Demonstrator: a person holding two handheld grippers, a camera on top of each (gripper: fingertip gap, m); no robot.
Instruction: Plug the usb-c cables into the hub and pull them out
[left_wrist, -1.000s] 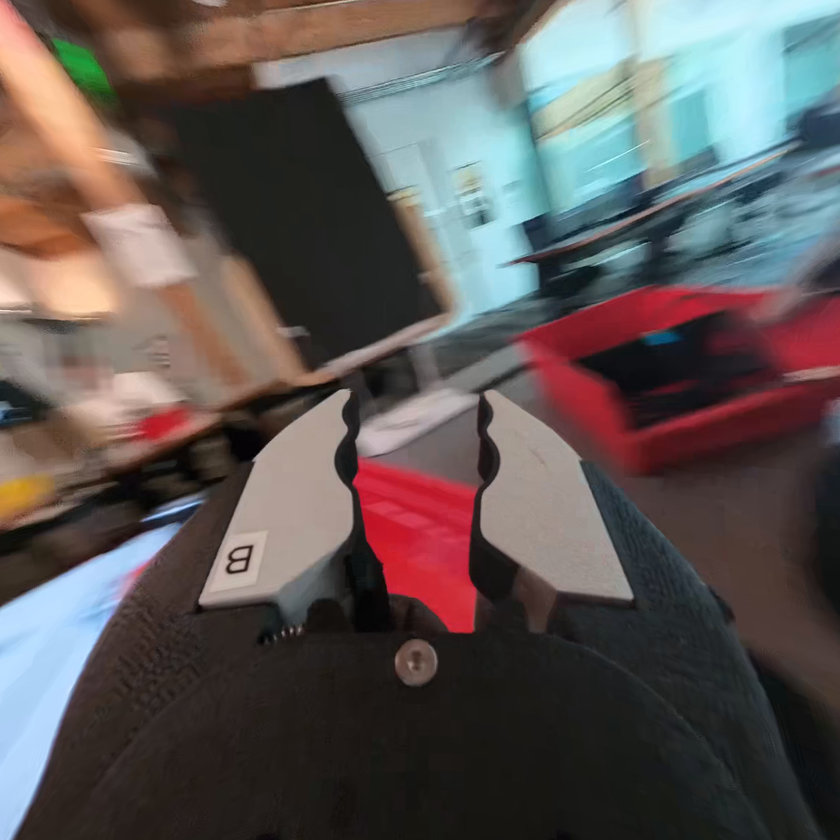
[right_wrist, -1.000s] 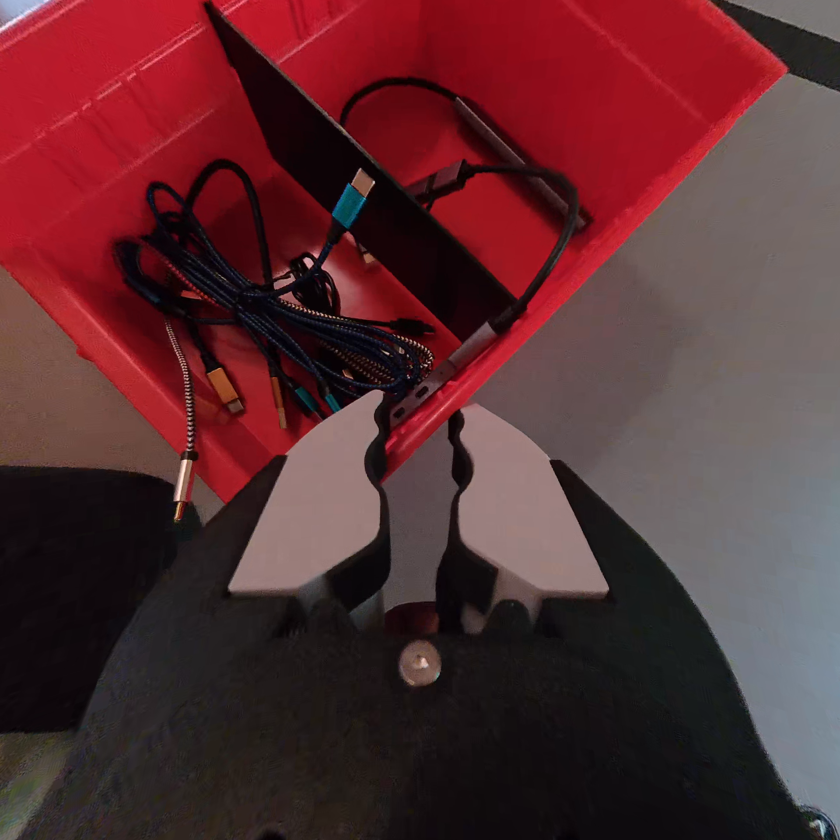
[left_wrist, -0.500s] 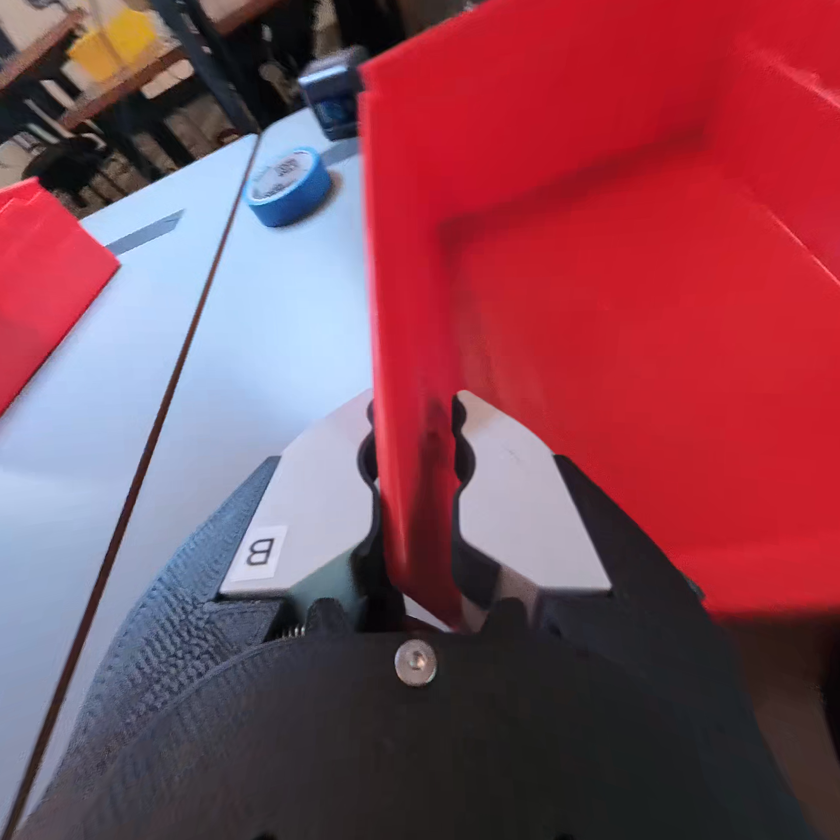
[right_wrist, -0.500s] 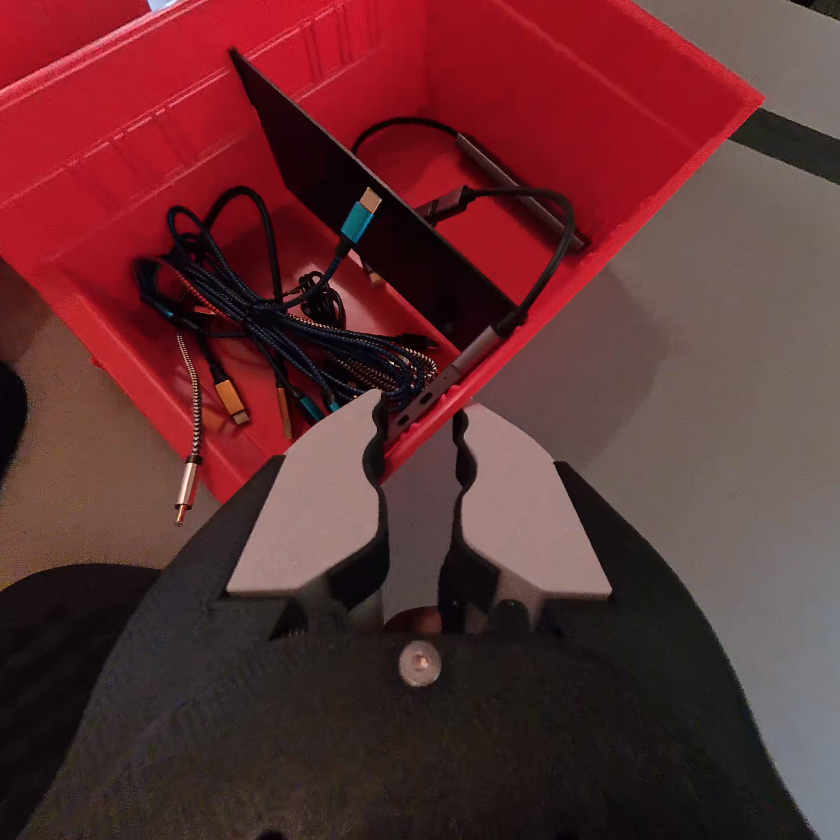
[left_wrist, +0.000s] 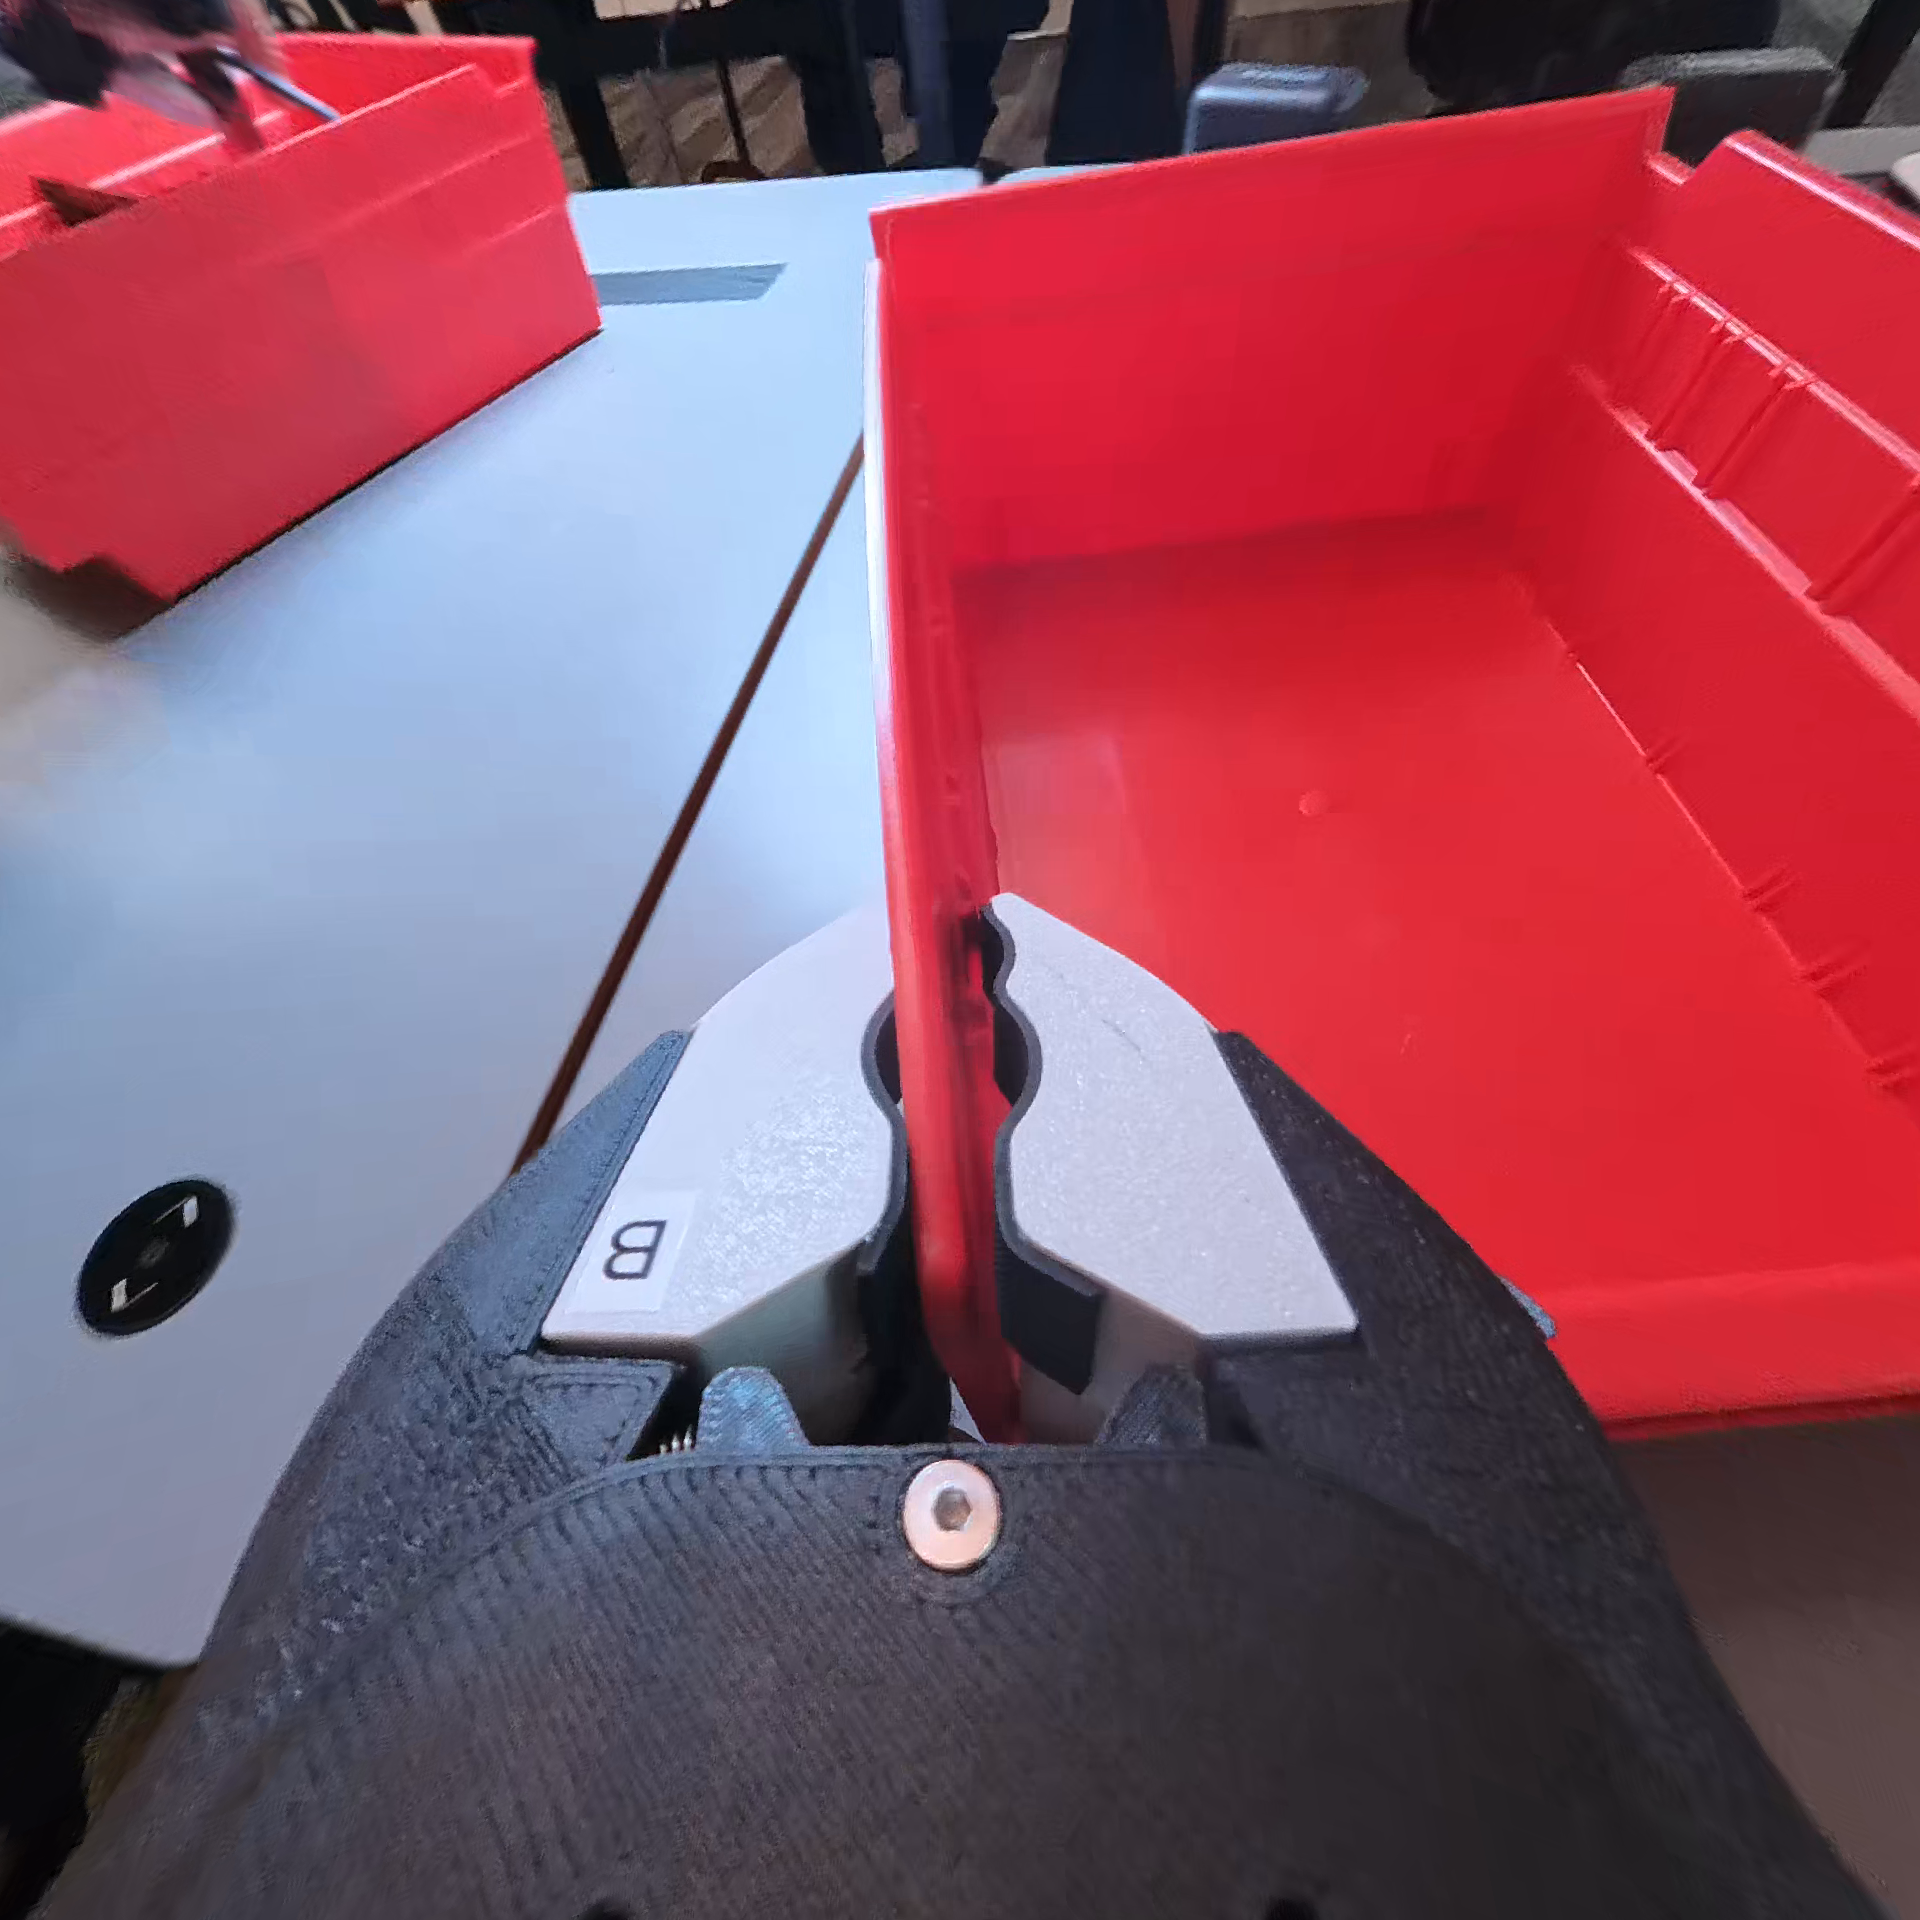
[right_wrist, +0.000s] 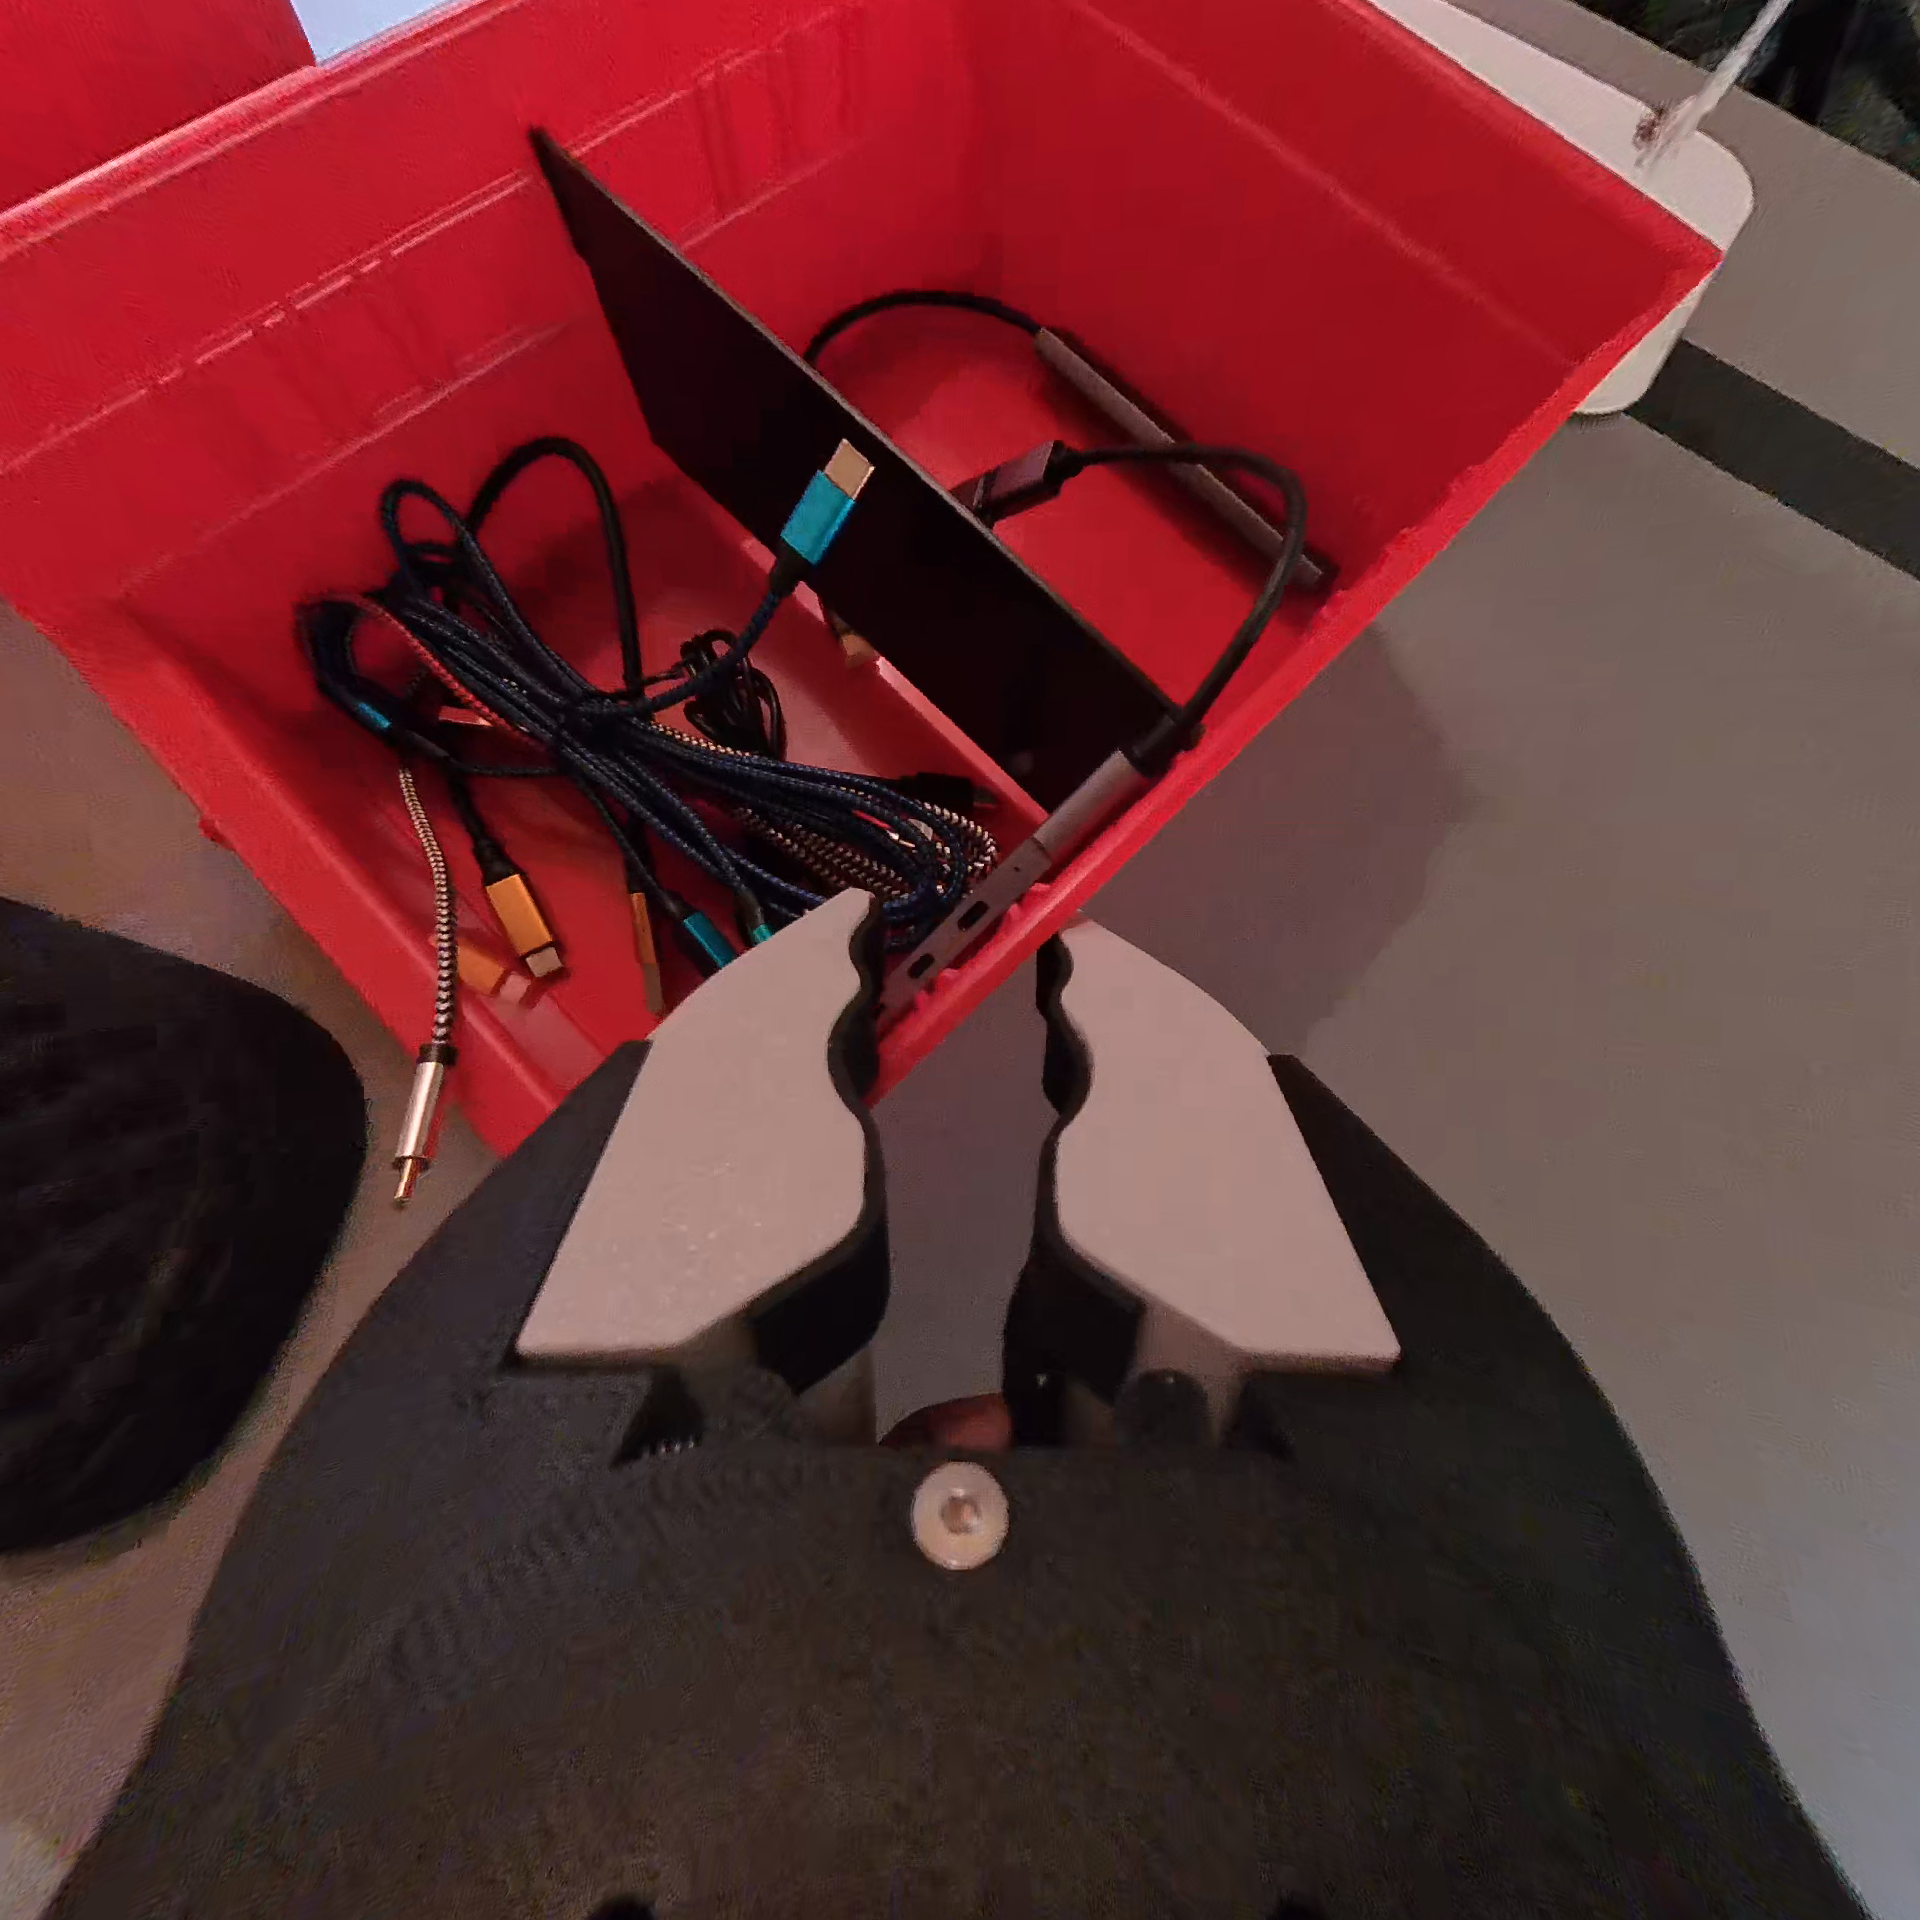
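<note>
In the left wrist view my left gripper (left_wrist: 940, 997) is shut on the near side wall of an empty red bin (left_wrist: 1351, 831), one finger inside and one outside. In the right wrist view my right gripper (right_wrist: 956, 935) is open and empty, just above the near corner of a second red bin (right_wrist: 1299, 156) with a black divider (right_wrist: 831, 499). A grey hub (right_wrist: 997, 894) leans in that corner, right at my fingertips. Another slim grey hub (right_wrist: 1174, 447) lies in the right compartment. Several braided USB-C cables (right_wrist: 665, 748) lie tangled in the left compartment; a teal plug (right_wrist: 826, 509) rests on the divider.
A silver-tipped cable (right_wrist: 421, 1101) hangs over the bin's wall onto the grey table. A black object (right_wrist: 135, 1195) sits left of the bin, a white object (right_wrist: 1621, 208) behind it. In the left wrist view, another red bin (left_wrist: 260, 312) and a black disc (left_wrist: 156, 1257) sit on the table. Across from one pair of fingers to the other is roughly 50 cm.
My left gripper swung down from facing the room to the empty red bin and closed on its side wall. My right gripper stayed open and shifted slightly over the cable bin's corner.
</note>
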